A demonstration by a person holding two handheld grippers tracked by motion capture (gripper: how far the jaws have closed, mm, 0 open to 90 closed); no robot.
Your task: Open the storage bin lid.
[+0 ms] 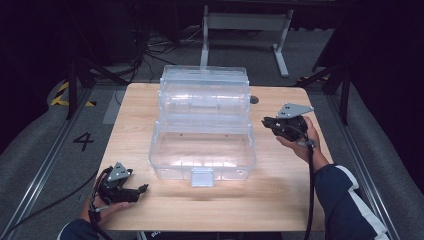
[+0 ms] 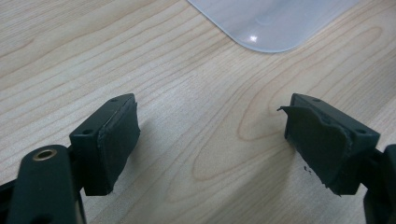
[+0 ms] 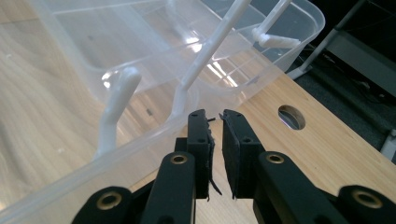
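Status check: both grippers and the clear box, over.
Left gripper open, empty, over bare table. Right gripper nearly shut, empty, at the clear tiered box rim. Nothing in the way.

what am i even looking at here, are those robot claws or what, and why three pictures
Not a robot: a person holds a hand-held gripper in each hand at a wooden table. The high view looks down from above: the left gripper is near the table's front corner, the right gripper beside a clear plastic tiered storage box, opened out in steps. The other two pictures come from cameras riding on the grippers. The left gripper has its jaws wide apart over bare wood, holding nothing. The right gripper has its jaws nearly together at the box's rim; nothing is visibly gripped.
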